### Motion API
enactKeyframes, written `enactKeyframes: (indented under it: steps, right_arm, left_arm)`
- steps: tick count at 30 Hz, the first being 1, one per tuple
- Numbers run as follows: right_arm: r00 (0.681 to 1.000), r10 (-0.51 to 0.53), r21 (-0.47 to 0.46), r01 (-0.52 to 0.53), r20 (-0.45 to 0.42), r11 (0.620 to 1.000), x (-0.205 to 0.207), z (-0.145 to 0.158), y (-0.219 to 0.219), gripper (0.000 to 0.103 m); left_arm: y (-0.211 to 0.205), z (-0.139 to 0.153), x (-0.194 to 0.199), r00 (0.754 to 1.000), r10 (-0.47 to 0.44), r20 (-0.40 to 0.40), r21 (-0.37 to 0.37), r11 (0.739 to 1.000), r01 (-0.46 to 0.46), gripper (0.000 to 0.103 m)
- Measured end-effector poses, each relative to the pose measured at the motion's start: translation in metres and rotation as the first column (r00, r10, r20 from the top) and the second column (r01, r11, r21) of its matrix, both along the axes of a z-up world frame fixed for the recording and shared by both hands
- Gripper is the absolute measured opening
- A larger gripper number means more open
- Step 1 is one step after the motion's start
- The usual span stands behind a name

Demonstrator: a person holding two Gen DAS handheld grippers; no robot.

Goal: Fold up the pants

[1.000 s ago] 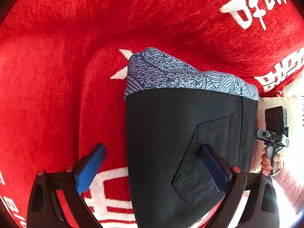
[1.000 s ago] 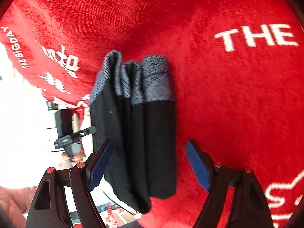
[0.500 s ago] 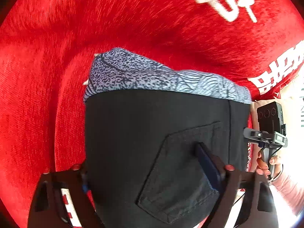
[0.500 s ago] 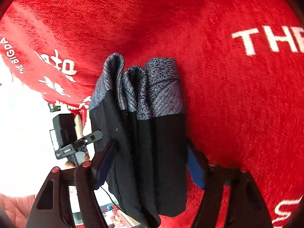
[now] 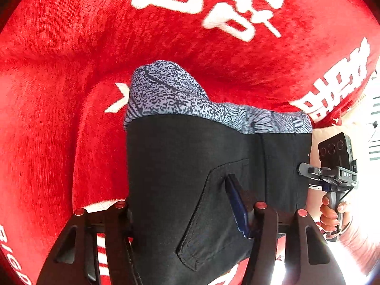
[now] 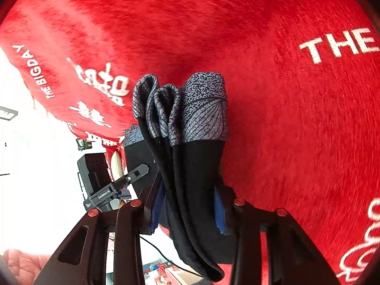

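While both tools are seen closed on the cloth, the scene is recorded as follows.

Pants: the black pants (image 5: 190, 166), folded into several layers with a blue-grey patterned waistband (image 5: 166, 92) at the far end, are seen over the red cloth (image 5: 59, 95); whether they touch it cannot be told.

Left tool: the left tool (image 5: 182, 211) has just been closing, and its blue pads (image 5: 237, 204) are pressed on the folded pants, one on the back pocket (image 5: 213, 213), the other hidden beneath the cloth.

Right tool: the right tool (image 6: 187, 206) has just been closing, and the stacked layers are clamped between its two blue pads (image 6: 218, 211) from both sides.

Bench cover: the surface is covered by the red cloth printed with white lettering (image 6: 339, 45).

Position: the pants are found near the edge of the bench cover, where the red cloth ends against a bright background.

Person: a hand (image 5: 332, 216) in a pale pink sleeve (image 5: 356, 242) is seen on the right tool's handle.
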State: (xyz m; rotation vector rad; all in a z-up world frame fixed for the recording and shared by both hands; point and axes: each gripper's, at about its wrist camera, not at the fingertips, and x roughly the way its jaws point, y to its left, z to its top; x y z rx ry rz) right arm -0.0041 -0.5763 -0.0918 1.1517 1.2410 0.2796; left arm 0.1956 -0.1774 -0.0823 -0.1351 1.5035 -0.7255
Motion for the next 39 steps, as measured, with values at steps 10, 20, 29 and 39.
enactKeyframes:
  steps: [10,20,29,39]
  right_arm:
    - [1.0,-0.012,0.016,0.012,0.006,1.0,-0.042,0.031,0.016,0.04]
    - [0.998,-0.044,0.044,0.046,-0.047,0.998,-0.099,0.032,0.044,0.04]
    - [0.994,-0.042,-0.015,0.041,-0.106,0.999,-0.12,0.005,0.047,0.041]
    - [0.976,0.02,-0.254,-0.077,-0.218,0.964,-0.107,0.012,0.057,0.067]
  left_arm:
    - [0.007,0.029,-0.037,1.0,0.0,-0.013,-0.027,1.0,0.0,0.061]
    - [0.026,0.024,-0.093,0.997,0.031,-0.065,-0.006,0.999,-0.032,0.061]
    - [0.037,-0.014,-0.104,0.995,0.074,-0.072,0.033,0.997,-0.072,0.061]
    - [0.021,0.002,-0.114,0.996,0.063,0.07,0.314,0.946,-0.082,0.088]
